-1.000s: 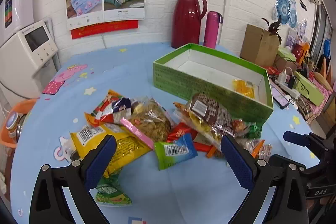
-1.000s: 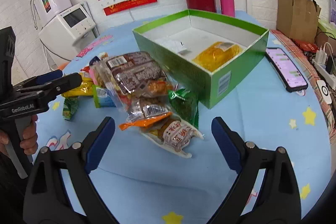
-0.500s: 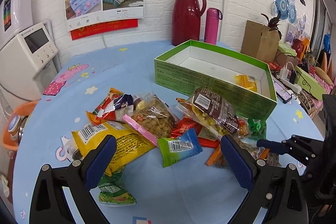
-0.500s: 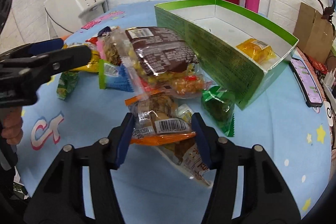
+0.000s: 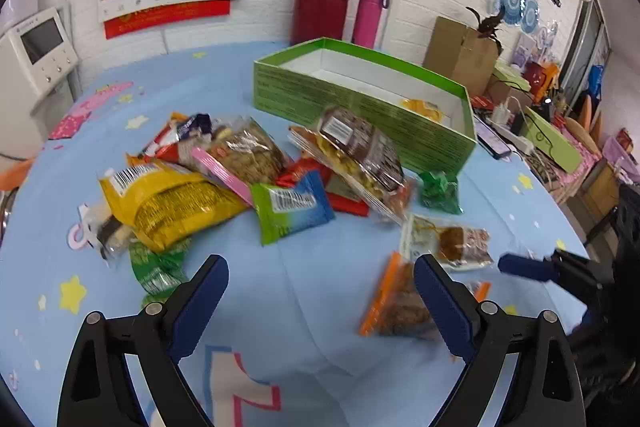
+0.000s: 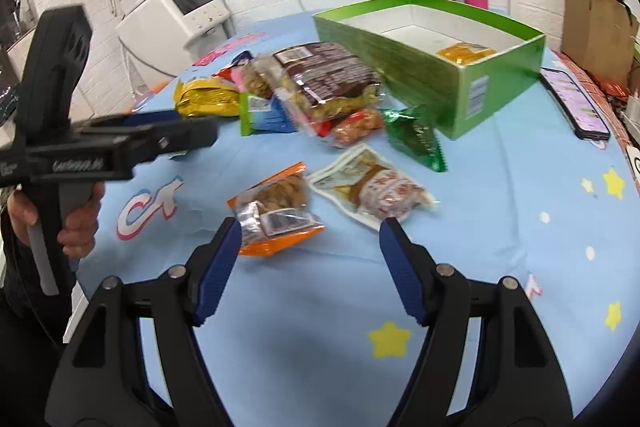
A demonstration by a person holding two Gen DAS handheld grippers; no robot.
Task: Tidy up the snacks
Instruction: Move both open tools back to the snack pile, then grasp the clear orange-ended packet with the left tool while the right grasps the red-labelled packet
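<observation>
Fig.: orange-edged snack pack (image 6: 276, 213) lies near the surface's front edge, w/ right gripper (image 6: 310, 243) jaws wide, empty. We judge it light, crinkly, slippery; pinch across its middle.

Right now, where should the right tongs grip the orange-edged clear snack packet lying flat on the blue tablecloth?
Grip the orange-edged clear snack packet by its near sealed edge, coming low from the near side: it lies flat, and that thin edge faces the open right tongs.
</observation>
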